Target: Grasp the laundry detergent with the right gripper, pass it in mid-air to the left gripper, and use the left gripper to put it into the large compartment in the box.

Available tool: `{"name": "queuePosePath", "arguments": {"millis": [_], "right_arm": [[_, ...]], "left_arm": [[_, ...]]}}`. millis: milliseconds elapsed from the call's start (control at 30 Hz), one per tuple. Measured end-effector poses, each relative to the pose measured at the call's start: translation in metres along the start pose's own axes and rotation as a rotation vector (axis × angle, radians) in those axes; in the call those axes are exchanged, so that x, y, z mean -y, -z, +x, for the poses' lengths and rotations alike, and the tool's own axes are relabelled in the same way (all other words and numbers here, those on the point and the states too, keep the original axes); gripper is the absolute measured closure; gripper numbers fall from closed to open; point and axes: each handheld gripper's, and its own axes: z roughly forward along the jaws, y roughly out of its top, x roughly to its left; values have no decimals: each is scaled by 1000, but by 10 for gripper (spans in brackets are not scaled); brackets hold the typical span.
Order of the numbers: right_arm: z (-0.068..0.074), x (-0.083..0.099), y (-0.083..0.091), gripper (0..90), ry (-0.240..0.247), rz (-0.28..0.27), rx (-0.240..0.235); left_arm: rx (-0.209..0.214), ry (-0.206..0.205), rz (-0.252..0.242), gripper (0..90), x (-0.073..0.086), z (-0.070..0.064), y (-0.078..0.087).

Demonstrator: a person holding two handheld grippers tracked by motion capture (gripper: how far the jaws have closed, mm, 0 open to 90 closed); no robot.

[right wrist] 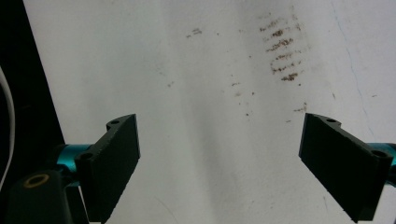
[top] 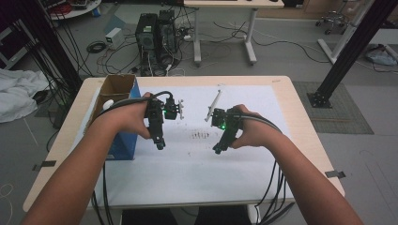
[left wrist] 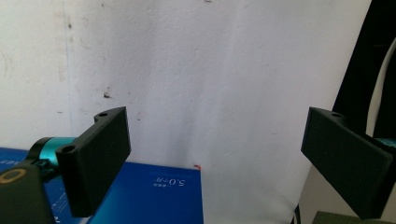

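- Left gripper (top: 180,108) is held above the white sheet (top: 187,164) on the table (top: 300,136), jaws pointing away from the person; in its own view (left wrist: 215,154) the two black jaws stand wide apart with nothing between them
- Right gripper (top: 212,111) is held just beside the left one, angled slightly toward it; in its own view (right wrist: 219,154) the jaws are likewise spread wide and hold nothing
- Left hand (top: 129,117) wraps the handle of the left gripper; right hand (top: 251,129) wraps the handle of the right gripper; the two hands are near each other and apart
- Blue box (top: 123,140) with an open brown cardboard top stands just to the outer side of the left gripper, close against the left hand; its blue face with white print appears low in the left gripper view (left wrist: 154,191), below and between the jaws
- Brown smudges (top: 201,136) mark the sheet between the two grippers, slightly nearer the person than the jaw tips; in the right gripper view the smudges (right wrist: 282,51) lie ahead of the jaws, toward the right jaw
- Neither gripper touches the box or the sheet, as far as the views show
- Black cables (top: 277,187) trail from the right gripper back over the near edge of the table
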Motion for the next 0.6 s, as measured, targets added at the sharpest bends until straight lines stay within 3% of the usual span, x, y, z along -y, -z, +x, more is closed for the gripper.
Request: {"name": "queuePosePath", "arguments": {"millis": [200,600], "right_arm": [[-3,-1,7,117,8,-4,9],[-3,-1,5,116,16,18,13]], "left_arm": [[-1,-14,-16,82,-1,-1,1],[-11,-5,-28,82,1,-5,4]]}}
